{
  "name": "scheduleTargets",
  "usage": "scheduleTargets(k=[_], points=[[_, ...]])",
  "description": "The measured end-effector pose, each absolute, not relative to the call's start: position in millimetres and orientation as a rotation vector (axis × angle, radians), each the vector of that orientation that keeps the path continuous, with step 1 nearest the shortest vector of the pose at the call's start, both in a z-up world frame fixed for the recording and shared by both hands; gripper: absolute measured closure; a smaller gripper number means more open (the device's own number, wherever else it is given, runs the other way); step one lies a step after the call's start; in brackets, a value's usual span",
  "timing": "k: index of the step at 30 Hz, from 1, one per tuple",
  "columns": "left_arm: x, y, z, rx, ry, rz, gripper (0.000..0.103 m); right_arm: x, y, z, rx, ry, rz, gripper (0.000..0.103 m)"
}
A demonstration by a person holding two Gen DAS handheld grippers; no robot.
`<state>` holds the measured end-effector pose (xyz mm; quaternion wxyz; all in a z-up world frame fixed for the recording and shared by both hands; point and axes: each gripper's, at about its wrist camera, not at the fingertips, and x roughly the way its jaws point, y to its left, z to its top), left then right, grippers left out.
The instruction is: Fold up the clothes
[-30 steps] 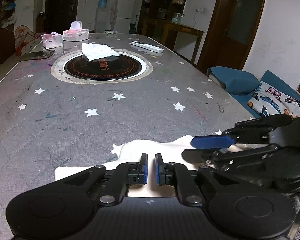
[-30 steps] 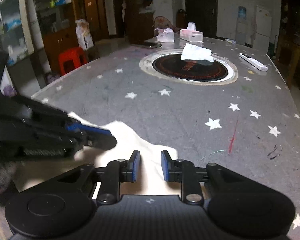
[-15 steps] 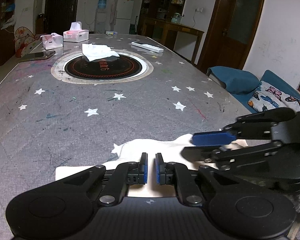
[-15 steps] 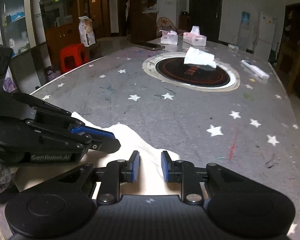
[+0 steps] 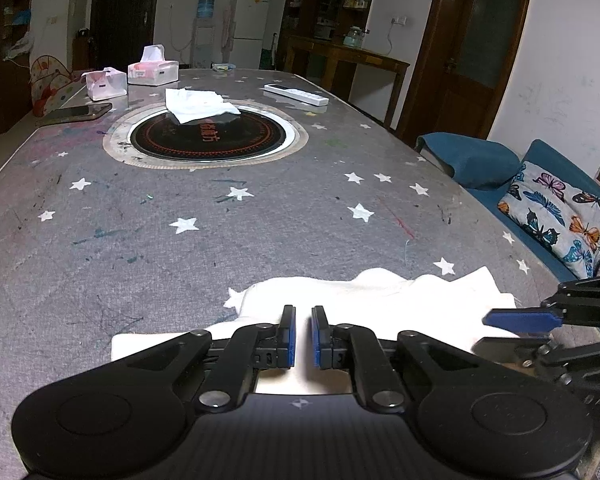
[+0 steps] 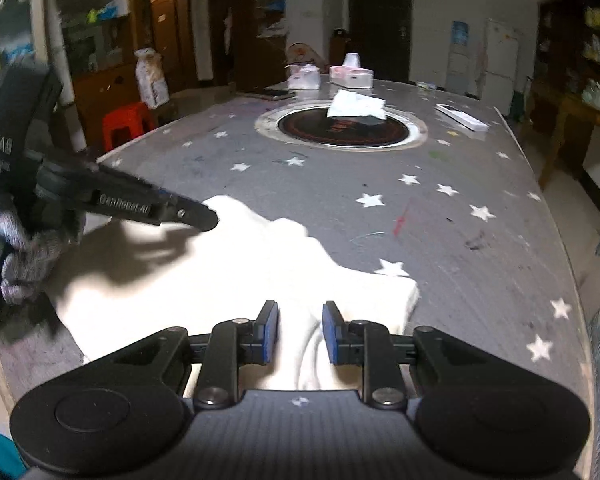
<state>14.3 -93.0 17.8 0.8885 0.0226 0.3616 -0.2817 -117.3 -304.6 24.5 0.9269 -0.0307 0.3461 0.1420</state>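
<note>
White garment (image 6: 236, 276) flat on table (image 5: 260, 224). Left gripper (image 5: 303, 336) fingers narrowly apart over it; right gripper (image 6: 300, 332) fingers apart, empty.

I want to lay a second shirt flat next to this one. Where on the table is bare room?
The widest bare stretch of the table lies between the white garment at the near edge and the round hotplate. The far end is crowded: a folded cloth on the hotplate, two tissue boxes, a phone and a remote.
</note>
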Motion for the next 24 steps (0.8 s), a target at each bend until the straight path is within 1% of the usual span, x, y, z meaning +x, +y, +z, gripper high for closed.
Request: scheduleTargets(k=[3, 8, 14, 18, 21, 23, 24], points=[[14, -93, 18, 0.047, 0.749, -0.585, 0.092, -124, -308, 30, -0.056, 0.691, 0.290, 0.081], [14, -93, 17, 0.051, 0.746, -0.584, 0.092, -122, -315, 22, -0.025, 0.721, 0.286, 0.080], [13, -93, 17, 0.050, 0.744, -0.583, 0.092, -120, -325, 36, 0.017, 0.688, 0.270, 0.081], [12, -94, 17, 0.055, 0.739, -0.584, 0.092, -118, -333, 34, 0.007, 0.696, 0.228, 0.081], [10, -95, 16, 0.064, 0.730, -0.581, 0.092, -114, -336, 27, -0.005, 0.716, 0.212, 0.083], [8, -97, 16, 0.077, 0.722, -0.578, 0.092, -112, -338, 23, -0.014, 0.729, 0.202, 0.094], [7, -97, 16, 0.083, 0.718, -0.576, 0.092, -111, -338, 22, -0.011, 0.731, 0.205, 0.096]])
